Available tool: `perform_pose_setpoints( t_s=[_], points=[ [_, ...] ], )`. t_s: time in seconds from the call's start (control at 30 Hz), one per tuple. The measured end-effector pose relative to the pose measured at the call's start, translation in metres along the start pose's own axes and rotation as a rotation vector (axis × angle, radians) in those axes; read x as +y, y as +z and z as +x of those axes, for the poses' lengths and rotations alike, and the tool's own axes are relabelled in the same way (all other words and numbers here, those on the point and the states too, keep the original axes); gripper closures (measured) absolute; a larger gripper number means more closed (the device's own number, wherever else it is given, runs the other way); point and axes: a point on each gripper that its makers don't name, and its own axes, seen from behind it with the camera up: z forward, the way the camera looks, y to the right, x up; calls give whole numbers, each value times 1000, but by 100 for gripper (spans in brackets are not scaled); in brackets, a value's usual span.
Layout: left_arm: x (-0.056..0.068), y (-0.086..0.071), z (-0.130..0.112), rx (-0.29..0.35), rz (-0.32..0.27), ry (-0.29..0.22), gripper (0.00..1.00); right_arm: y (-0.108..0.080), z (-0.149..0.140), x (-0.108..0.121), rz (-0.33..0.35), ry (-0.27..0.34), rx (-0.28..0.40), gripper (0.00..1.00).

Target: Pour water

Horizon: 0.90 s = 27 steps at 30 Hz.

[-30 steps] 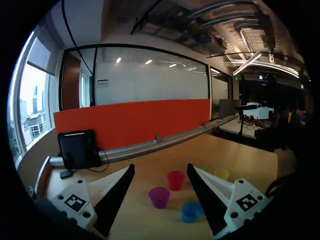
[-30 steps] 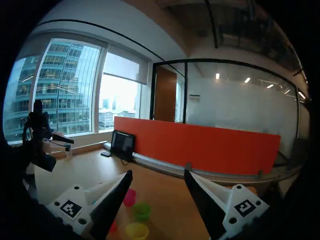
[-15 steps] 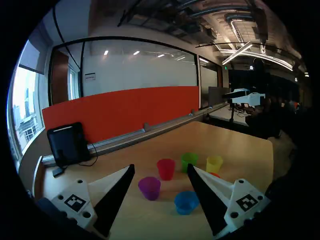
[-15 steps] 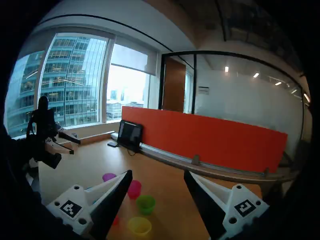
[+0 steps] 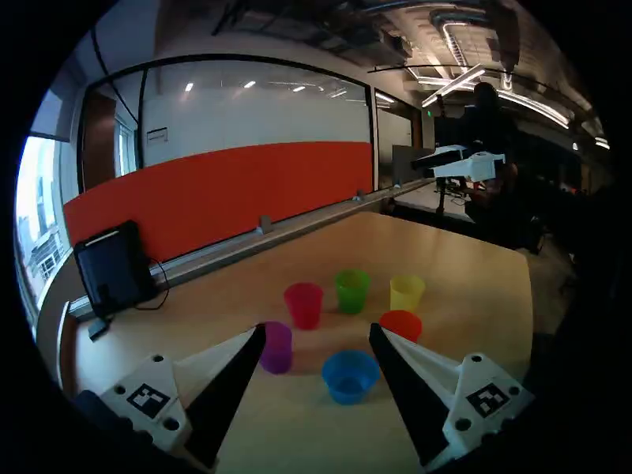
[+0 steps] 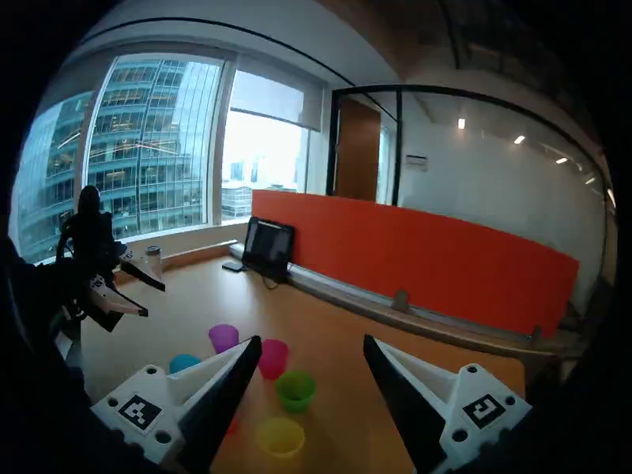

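While both claws hang above the wooden table (image 5: 466,276), neither grips anything: in the left gripper view the left gripper (image 5: 315,327) has its two fingers spread wide with only air between them, and in the right gripper view the right gripper (image 6: 310,340) is released in the same way. Six small plastic cups stand upright in a loose cluster on the table, apart from one another. Seen from the left gripper, the purple cup (image 5: 278,347) sits just beside the left finger and the blue cup (image 5: 350,378) stands nearest, between the fingers. The pink cup (image 5: 303,305) and green cup (image 5: 351,291) stand behind them, the yellow cup (image 5: 407,292) farther right, and the red cup (image 5: 400,324) just beside the right finger. Whether any cup holds water I cannot tell. An orange partition (image 5: 221,189) runs along the table's far edge, with a black screen (image 5: 113,268) standing near its end. In the right gripper view the left gripper shows far to the left over the table, its fingers apart
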Motion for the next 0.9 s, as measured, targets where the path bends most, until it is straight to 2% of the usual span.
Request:
perform_pose_setpoints(
  t_s=[0.27, 0.47, 0.67, 0.9],
  points=[
    [16, 10, -35, -74, -45, -9, 3, 11, -15, 0, 18, -12, -44, 0],
    [25, 18, -57, -120, -58, 2, 3, 19, -22, -1, 27, -10, -64, 0],
    [34, 25, -79, -170, -87, -16, 2, 25, -30, -3, 39, -14, -84, 0],
    [36, 37, -101, -219, -84, -4, 2, 33, -43, -5, 47, -25, -114, 0]
  ],
)
